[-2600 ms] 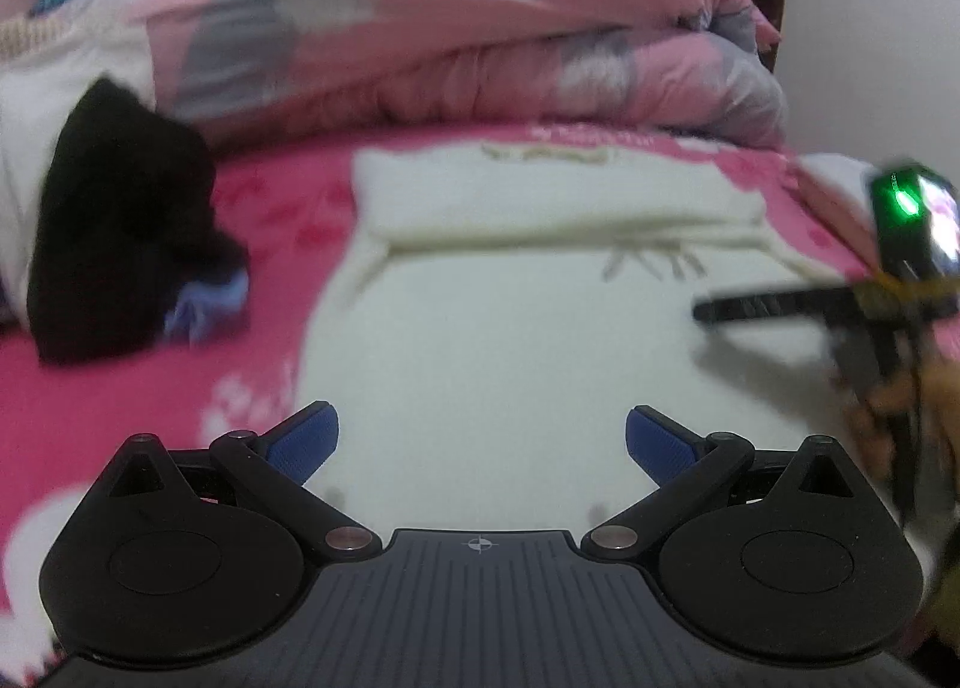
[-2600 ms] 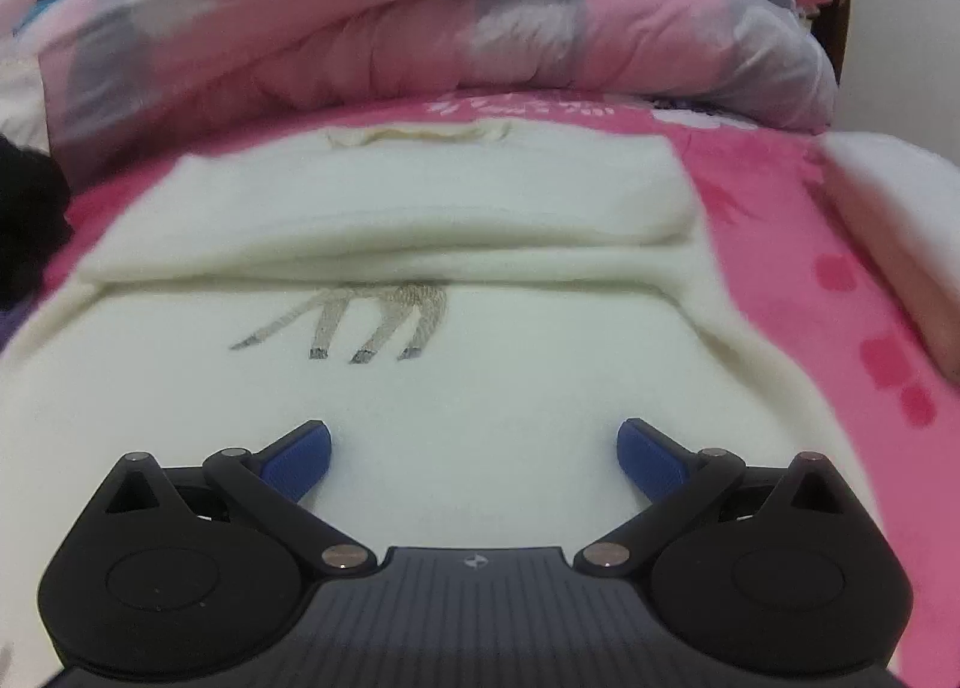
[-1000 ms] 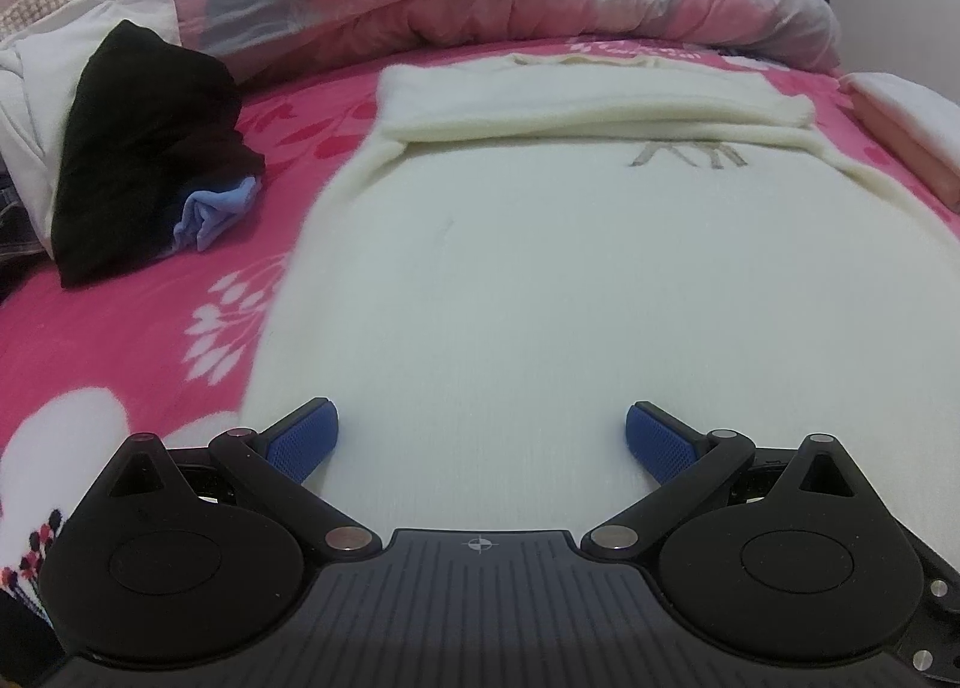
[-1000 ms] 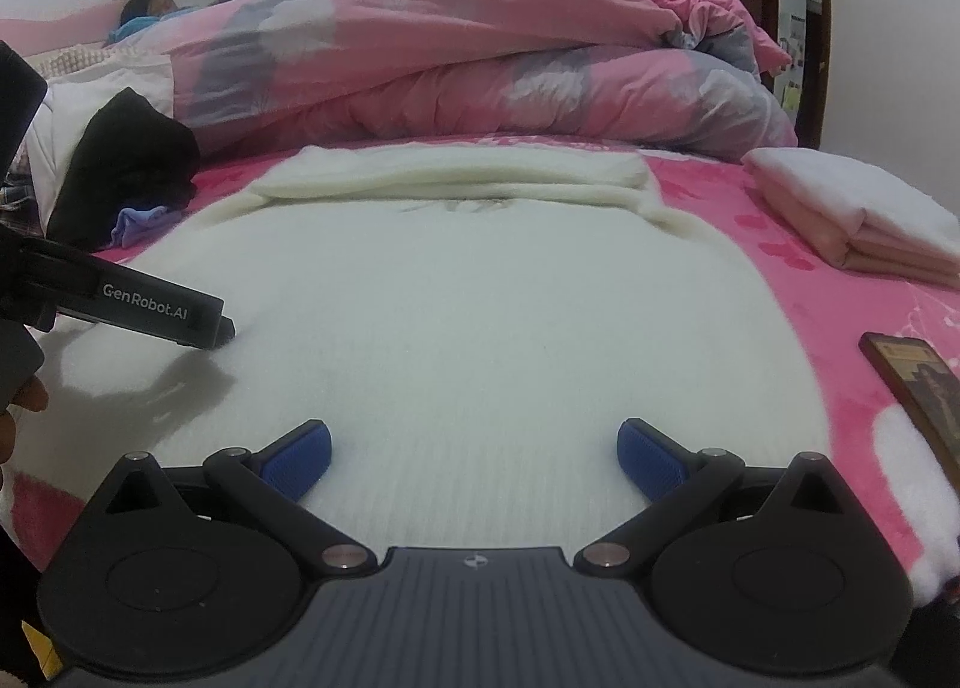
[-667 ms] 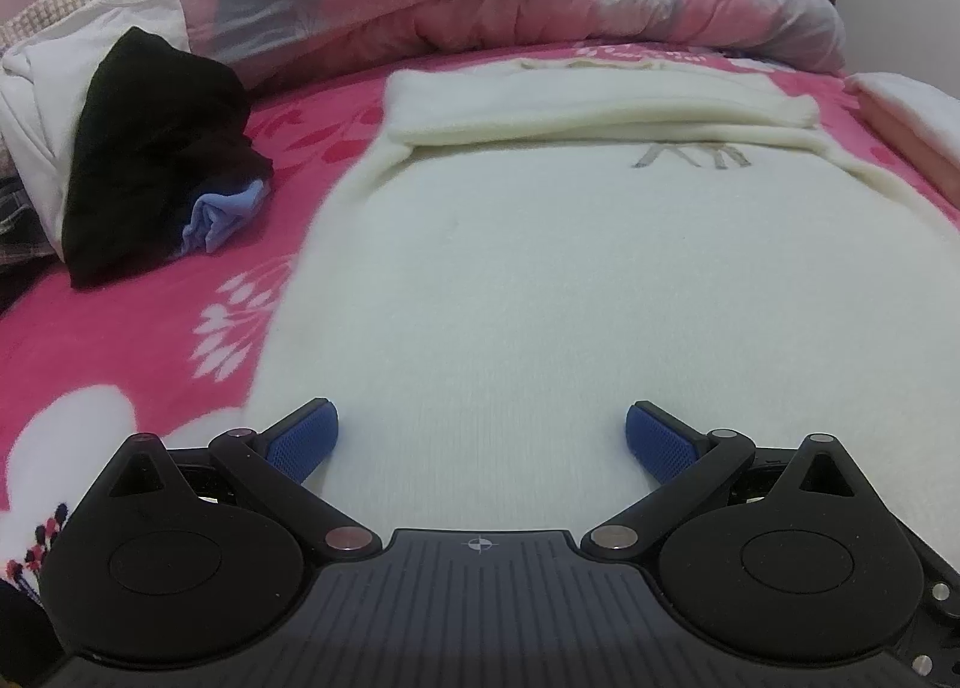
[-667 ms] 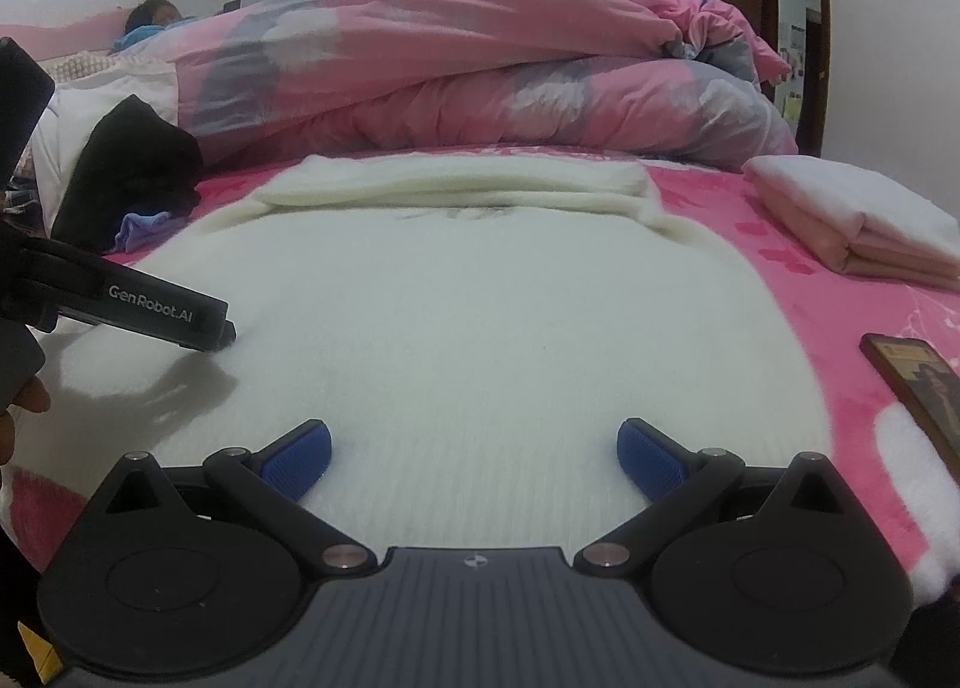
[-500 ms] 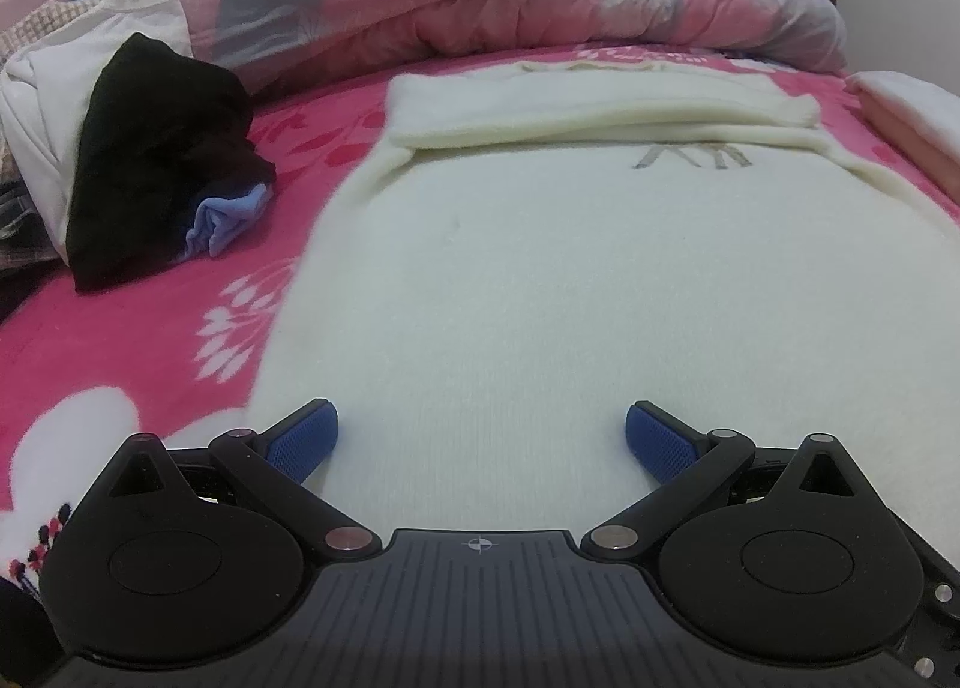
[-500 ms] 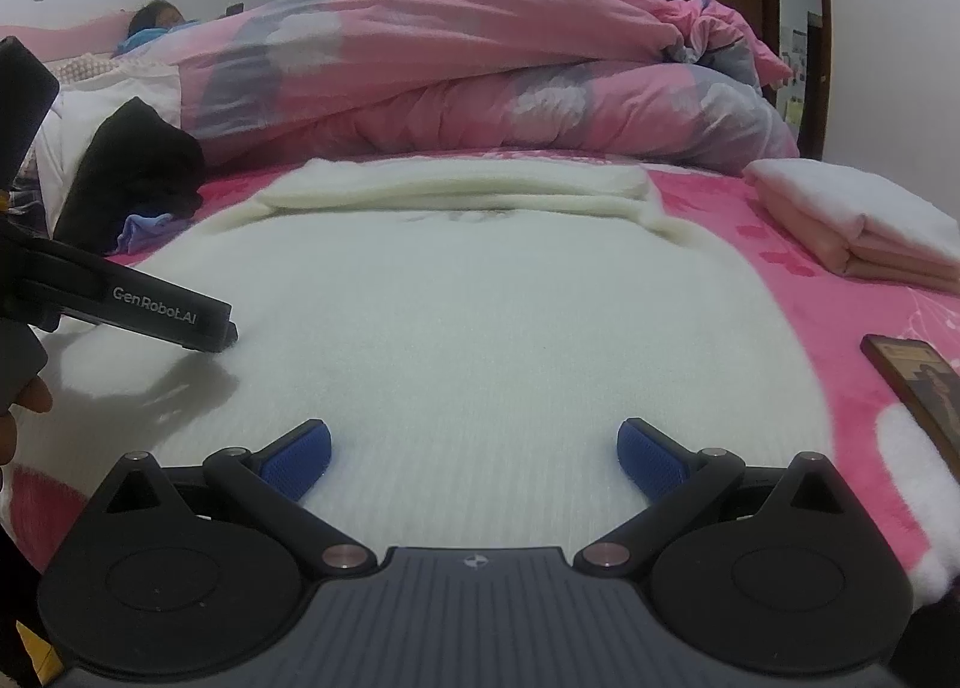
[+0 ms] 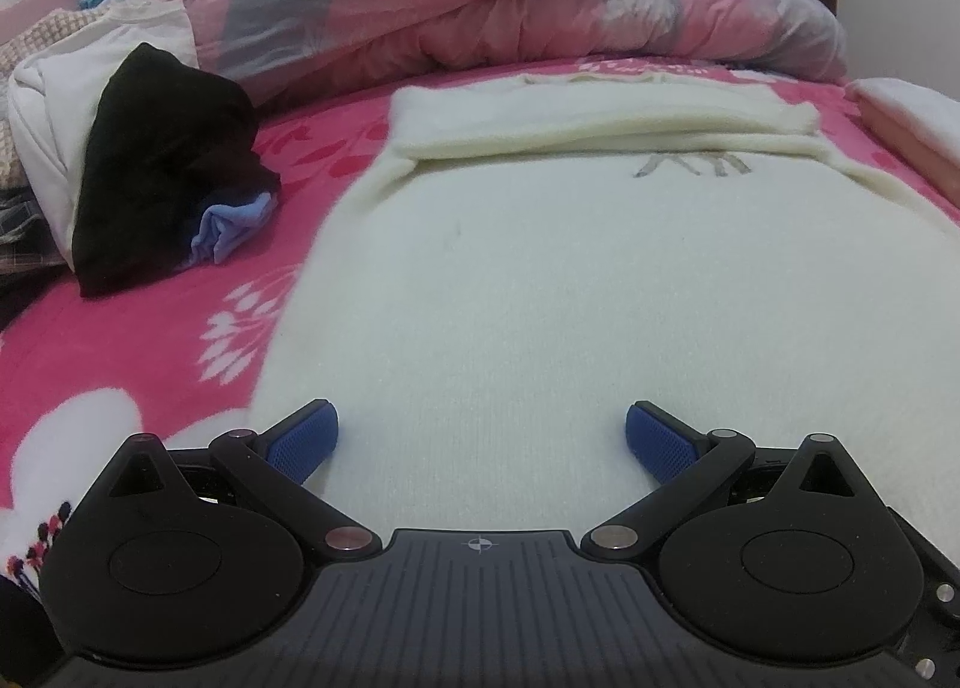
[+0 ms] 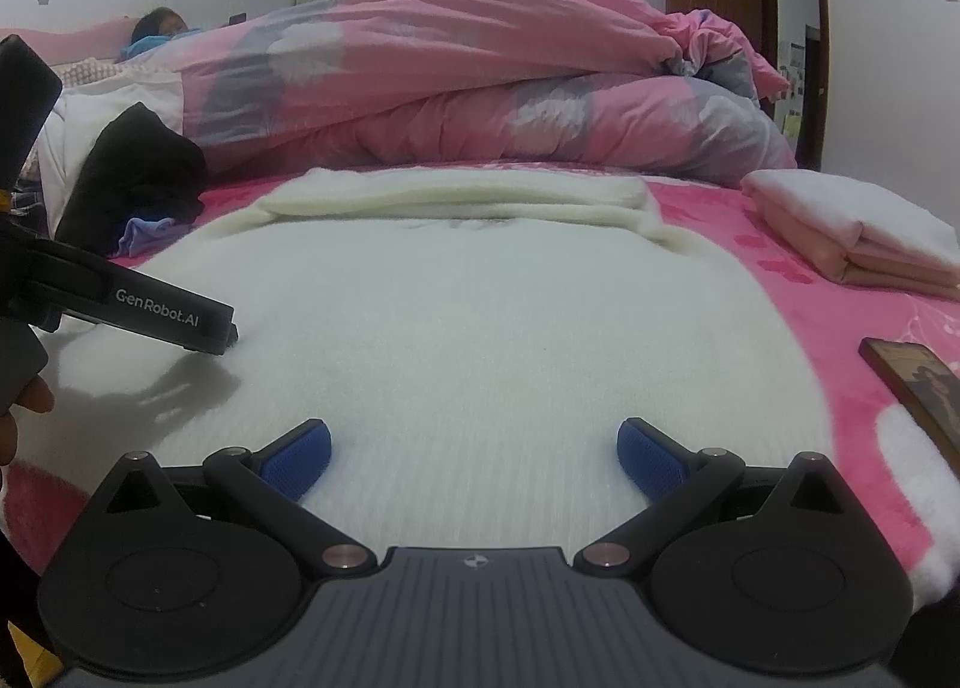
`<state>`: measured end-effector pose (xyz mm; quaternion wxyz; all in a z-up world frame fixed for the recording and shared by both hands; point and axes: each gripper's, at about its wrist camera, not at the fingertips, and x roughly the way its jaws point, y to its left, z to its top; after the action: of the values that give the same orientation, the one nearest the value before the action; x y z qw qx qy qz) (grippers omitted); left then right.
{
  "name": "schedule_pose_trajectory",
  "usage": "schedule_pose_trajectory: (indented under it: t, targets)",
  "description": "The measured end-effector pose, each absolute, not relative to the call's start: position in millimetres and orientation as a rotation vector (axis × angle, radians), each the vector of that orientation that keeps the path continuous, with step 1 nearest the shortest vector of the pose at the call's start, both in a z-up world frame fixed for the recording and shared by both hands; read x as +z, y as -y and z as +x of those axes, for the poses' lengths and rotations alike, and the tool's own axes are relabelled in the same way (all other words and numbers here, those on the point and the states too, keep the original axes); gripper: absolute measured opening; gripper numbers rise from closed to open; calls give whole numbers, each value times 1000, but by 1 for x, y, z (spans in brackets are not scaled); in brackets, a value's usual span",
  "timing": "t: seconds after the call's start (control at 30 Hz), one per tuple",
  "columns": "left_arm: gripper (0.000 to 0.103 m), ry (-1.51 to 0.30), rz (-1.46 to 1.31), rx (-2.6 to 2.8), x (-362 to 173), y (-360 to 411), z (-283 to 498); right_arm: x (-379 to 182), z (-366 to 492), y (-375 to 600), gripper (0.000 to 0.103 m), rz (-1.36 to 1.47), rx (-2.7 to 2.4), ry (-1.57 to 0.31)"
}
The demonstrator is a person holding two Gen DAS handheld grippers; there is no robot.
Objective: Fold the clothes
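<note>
A cream knit sweater [image 9: 570, 280] lies flat on the pink bed, its sleeves folded across the far end [image 9: 600, 117]. The same sweater [image 10: 480, 316] fills the middle of the right wrist view. My left gripper [image 9: 480, 439] is open just above the sweater's near hem at its left side, nothing between its blue pads [image 9: 303, 439]. My right gripper [image 10: 474, 457] is open too, low over the near hem toward the right side. From the right wrist view, the left gripper's black finger [image 10: 138, 310] rests on the sweater's left part, with a hand [image 10: 24, 406] behind it.
A black garment over a blue cloth [image 9: 162, 165] lies left of the sweater. A rolled pink quilt [image 10: 480, 87] blocks the far side, a person lying behind it. Folded pink and white clothes [image 10: 852, 232] and a dark book [image 10: 918, 388] sit to the right.
Both grippers pulled back from the sweater's chest to its near hem and stayed open. Over the last half second they have barely shifted.
</note>
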<state>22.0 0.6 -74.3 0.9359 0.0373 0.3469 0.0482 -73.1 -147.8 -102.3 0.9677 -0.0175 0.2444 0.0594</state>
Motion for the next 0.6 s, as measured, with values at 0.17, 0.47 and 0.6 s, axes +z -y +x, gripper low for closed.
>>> schedule_pose_trajectory:
  t: [0.17,0.47,0.6]
  targets:
    - [103,-685,58,78,-77,-5,19,-103,-73,146,103,-43,116,-490]
    - [103,-688,56,-4,-73,-16,9,-104,-74,147,103,-44,119,-486]
    - [103,-698,53,-38,-71,-23,1,-104,-73,147,103,-45,120,-485]
